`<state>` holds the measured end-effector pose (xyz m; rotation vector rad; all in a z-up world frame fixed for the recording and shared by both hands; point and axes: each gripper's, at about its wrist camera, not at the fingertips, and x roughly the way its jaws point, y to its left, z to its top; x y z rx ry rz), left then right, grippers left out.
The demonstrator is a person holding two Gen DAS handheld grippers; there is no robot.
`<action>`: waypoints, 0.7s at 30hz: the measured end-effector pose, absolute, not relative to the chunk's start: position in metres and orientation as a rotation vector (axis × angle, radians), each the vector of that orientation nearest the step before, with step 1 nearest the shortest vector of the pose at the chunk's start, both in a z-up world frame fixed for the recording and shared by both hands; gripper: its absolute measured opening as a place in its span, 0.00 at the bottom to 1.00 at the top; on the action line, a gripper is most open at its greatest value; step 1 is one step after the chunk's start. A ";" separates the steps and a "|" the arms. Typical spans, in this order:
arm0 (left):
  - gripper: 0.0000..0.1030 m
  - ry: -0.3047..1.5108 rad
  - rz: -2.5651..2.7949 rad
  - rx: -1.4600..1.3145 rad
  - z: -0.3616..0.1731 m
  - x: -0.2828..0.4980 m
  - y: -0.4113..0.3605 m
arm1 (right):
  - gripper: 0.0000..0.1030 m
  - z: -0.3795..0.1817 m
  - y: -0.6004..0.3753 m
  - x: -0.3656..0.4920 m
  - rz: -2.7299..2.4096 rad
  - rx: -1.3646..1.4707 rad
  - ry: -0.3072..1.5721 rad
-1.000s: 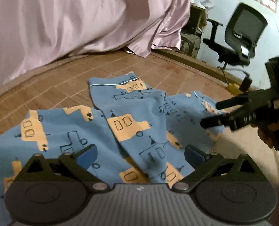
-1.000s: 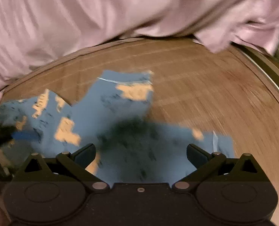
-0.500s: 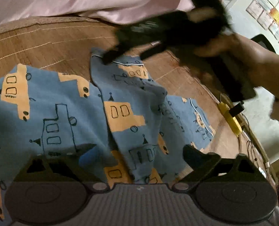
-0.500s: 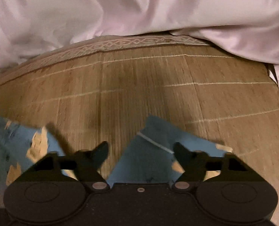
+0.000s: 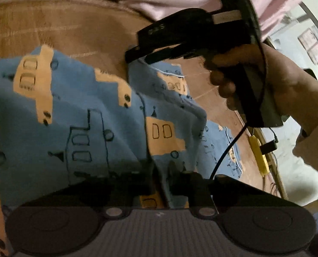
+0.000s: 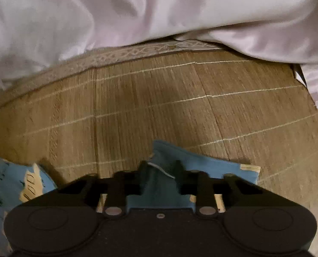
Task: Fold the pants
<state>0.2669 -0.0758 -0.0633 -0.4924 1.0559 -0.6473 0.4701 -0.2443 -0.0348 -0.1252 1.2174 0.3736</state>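
Blue pants (image 5: 90, 111) with orange vehicle prints lie crumpled on a woven bamboo mat (image 5: 51, 25). My left gripper (image 5: 161, 171) is shut on a fold of the pants near their middle. My right gripper (image 6: 161, 169) is shut on the hem of one pant leg (image 6: 201, 162), at the far end. In the left wrist view the right gripper (image 5: 141, 55) shows at the top, held by a hand, with its fingers closed on that hem. The other pant leg (image 5: 229, 150) lies to the right.
A pale pink sheet (image 6: 137, 10) is bunched along the far edge of the mat (image 6: 159, 98). A yellow object (image 5: 259, 156) and a black cable (image 5: 229, 147) lie near the mat's right edge.
Both grippers have closed from open onto the pants. The right gripper swung across to the far leg hem. The left gripper dropped lower onto the middle fold.
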 end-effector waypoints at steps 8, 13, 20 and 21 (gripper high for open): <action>0.02 1.044 -0.651 -0.417 -0.058 0.257 -0.085 | 0.05 -0.006 -0.277 0.455 0.387 0.013 1.103; 0.01 1.014 -0.624 -0.362 -0.050 0.250 -0.091 | 0.05 0.033 -0.323 0.431 0.366 0.091 0.990; 0.01 0.924 -0.631 -0.245 -0.017 0.229 -0.115 | 0.05 0.080 -0.414 0.355 0.247 0.173 0.815; 0.01 0.904 -0.641 -0.217 -0.012 0.224 -0.121 | 0.05 0.081 -0.429 0.341 0.218 0.193 0.799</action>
